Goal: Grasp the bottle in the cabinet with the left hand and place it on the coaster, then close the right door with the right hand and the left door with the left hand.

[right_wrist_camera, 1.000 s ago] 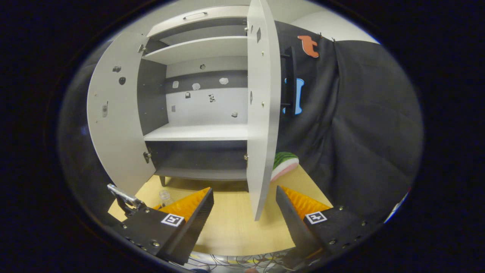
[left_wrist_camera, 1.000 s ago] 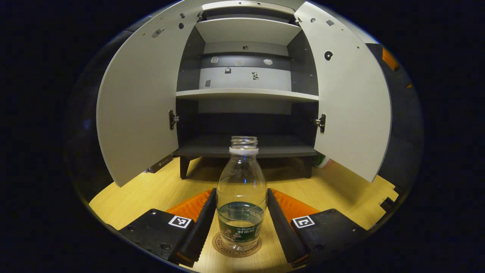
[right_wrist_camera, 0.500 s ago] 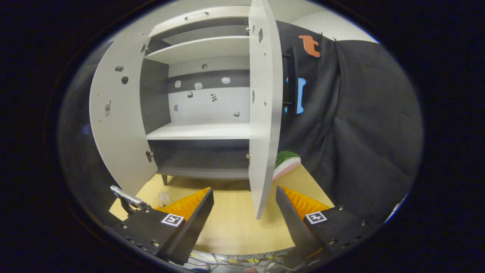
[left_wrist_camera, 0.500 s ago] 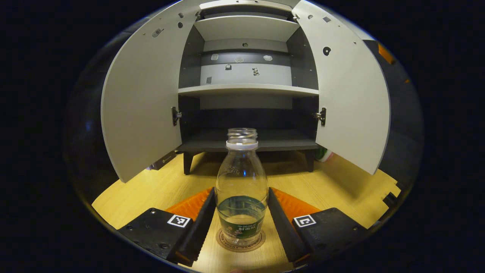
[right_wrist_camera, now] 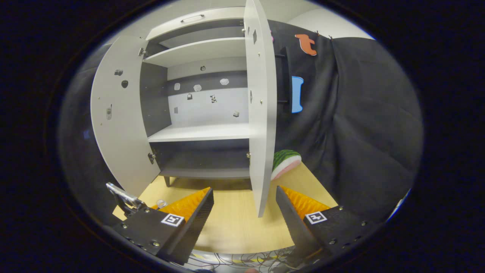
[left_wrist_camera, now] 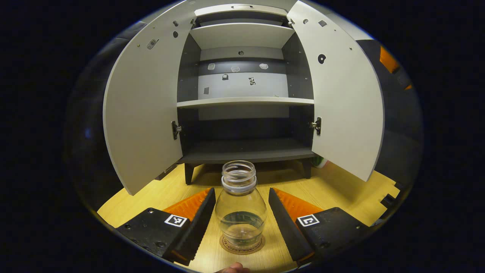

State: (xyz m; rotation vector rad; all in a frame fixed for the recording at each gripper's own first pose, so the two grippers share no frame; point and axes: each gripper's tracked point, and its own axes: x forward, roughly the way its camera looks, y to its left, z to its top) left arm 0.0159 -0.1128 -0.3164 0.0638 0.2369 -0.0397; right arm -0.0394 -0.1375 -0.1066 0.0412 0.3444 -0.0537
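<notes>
Clear bottle upright on coaster; left gripper jaws apart beside it, right gripper jaws apart.

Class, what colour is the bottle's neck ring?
White, best seen in the left gripper view: bottle.

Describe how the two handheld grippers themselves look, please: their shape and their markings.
Both the left gripper and the right gripper have black blocky bodies with visible screws, two long wedge-shaped fingers with ribbed inner faces, and a small square black-and-white marker on each side.

Clear capless bottle upright on round coaster, some water inside. Cabinet doors: left door, right door both open.
</notes>
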